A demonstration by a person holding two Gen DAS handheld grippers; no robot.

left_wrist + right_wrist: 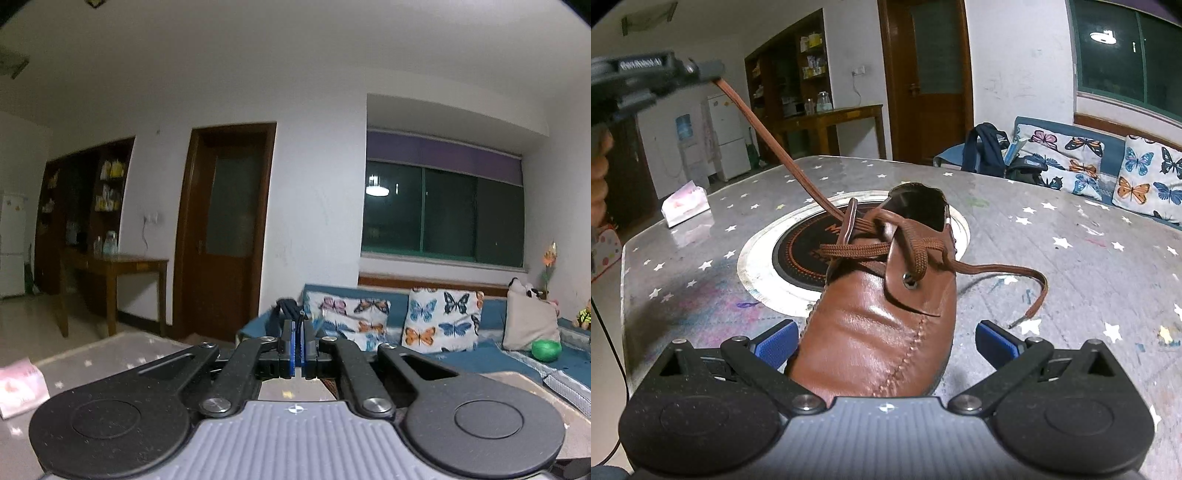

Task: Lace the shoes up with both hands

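Observation:
A brown leather shoe [879,317] lies on the star-patterned table [1071,229], toe toward the right wrist camera. My right gripper [886,343] stands open with the toe between its blue pads [775,345]; the right pad is clear of the leather. One brown lace end [775,147] runs taut up and to the left from the eyelets into my left gripper [714,74], which is shut on it. The other lace end [1023,275] trails loose on the table to the right. In the left wrist view my left gripper [298,328] points level at the room, jaws together; the lace is hidden there.
A round black and white inset plate [757,254] lies under the shoe's heel. A pink-white packet [685,206] sits at the table's far left. Behind the table stand a blue sofa with butterfly cushions [1082,162] and a dark backpack [986,147], and a wooden side table [122,266].

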